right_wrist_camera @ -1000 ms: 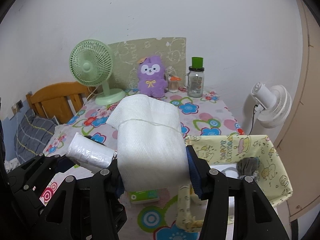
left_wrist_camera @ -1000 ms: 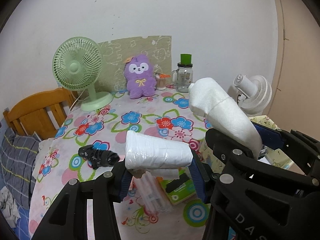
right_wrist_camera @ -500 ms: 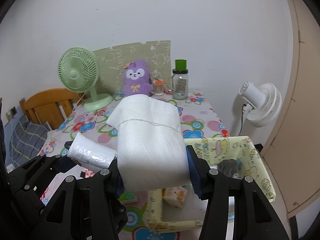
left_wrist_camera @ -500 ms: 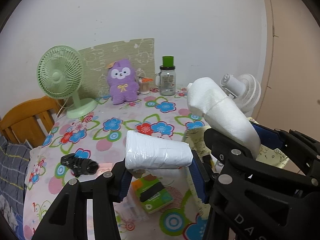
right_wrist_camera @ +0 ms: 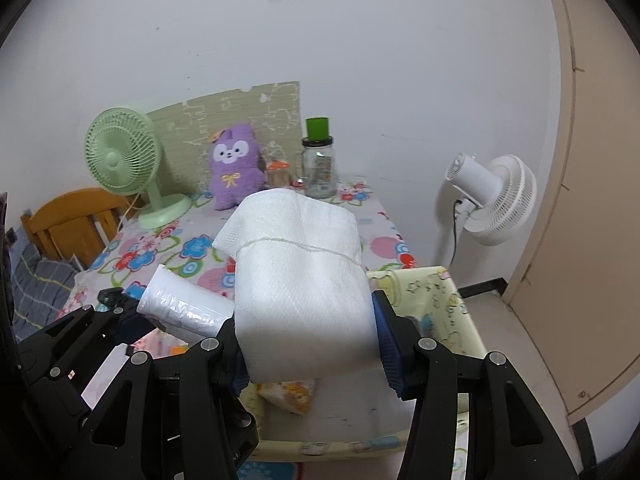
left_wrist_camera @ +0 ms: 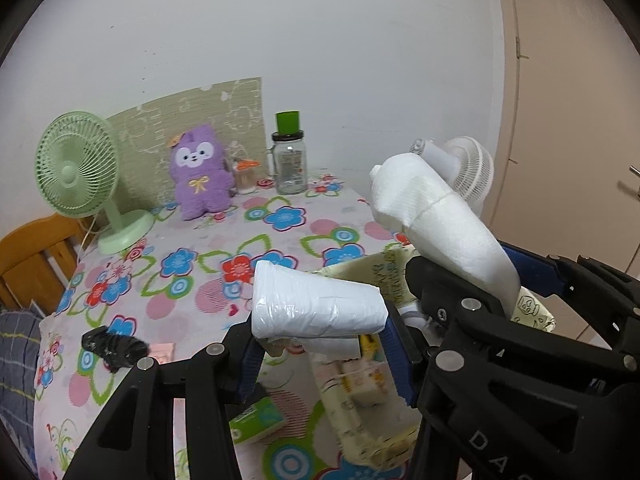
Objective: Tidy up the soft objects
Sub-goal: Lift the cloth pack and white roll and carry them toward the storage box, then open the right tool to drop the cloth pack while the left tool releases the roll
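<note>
Both grippers we held were loaded: our left gripper (left_wrist_camera: 320,344), jaws just eased slightly wider, still pinched a plastic-wrapped white roll (left_wrist_camera: 316,306), and our right gripper (right_wrist_camera: 308,344) clamped a paper towel bundle (right_wrist_camera: 300,288). Both hovered above the yellow fabric bin (right_wrist_camera: 436,296) beside the floral tablecloth (left_wrist_camera: 200,264).

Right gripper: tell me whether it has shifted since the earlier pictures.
Yes. The right gripper, gripping its white roll, moved rightward over the yellow bin, away from the green fan.
</note>
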`<state>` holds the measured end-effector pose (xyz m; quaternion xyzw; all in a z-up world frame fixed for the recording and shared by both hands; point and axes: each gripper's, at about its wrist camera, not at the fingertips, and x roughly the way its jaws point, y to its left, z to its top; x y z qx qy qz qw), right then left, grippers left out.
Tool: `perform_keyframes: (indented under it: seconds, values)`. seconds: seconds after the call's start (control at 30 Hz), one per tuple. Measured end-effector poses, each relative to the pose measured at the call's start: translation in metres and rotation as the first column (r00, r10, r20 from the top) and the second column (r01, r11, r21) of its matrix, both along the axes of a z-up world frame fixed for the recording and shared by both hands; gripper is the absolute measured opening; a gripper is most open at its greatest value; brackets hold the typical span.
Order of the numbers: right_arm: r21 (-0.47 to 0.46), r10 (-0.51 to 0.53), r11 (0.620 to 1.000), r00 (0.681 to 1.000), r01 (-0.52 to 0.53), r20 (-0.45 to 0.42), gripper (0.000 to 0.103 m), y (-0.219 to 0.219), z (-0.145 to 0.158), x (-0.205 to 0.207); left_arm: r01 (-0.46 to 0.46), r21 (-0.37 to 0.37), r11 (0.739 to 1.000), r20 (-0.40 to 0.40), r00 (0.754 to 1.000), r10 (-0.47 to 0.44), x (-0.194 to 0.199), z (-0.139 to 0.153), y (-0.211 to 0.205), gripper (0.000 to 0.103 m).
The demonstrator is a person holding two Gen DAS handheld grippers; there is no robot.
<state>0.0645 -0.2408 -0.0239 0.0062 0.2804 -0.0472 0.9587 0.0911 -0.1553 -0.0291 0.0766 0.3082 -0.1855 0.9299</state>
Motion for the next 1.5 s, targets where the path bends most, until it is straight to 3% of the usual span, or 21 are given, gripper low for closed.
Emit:
perform_keyframes:
  seconds: [0.47,0.6,0.77,1.23,1.43,1.5]
  values:
    - [0.016,-0.065,0.998,0.998,0.066,-0.013,0.055,-0.043,-0.009,0.004,0.065,0.018,0.998,-0.035,0.997,-0.064,0.009,-0.012,-0.040,0.058]
    - [0.028,-0.070,0.997,0.997,0.071,-0.024,0.055,-0.051,-0.014,0.008,0.066,0.033,0.997,-0.045,0.997,-0.064,0.013,-0.016,-0.046,0.067]
    - [0.051,-0.058,0.997,0.998,0.060,-0.039,0.055,-0.057,-0.019,0.013,0.070,0.066,0.995,-0.036,0.997,-0.067,0.015,-0.018,-0.051,0.091]
    - [0.098,-0.031,0.994,0.998,0.037,-0.063,0.055,-0.062,-0.029,0.025,0.082,0.104,0.991,-0.033,0.996,-0.079,0.020,-0.022,-0.055,0.097]
    - [0.104,-0.022,0.994,0.998,0.029,-0.067,0.062,-0.059,-0.029,0.026,0.075,0.110,0.991,-0.028,0.997,-0.072,0.018,-0.022,-0.051,0.099]
    - [0.101,-0.026,0.994,0.998,0.033,-0.064,0.074,-0.058,-0.028,0.025,0.072,0.108,0.992,-0.025,0.997,-0.069,0.017,-0.021,-0.050,0.101]
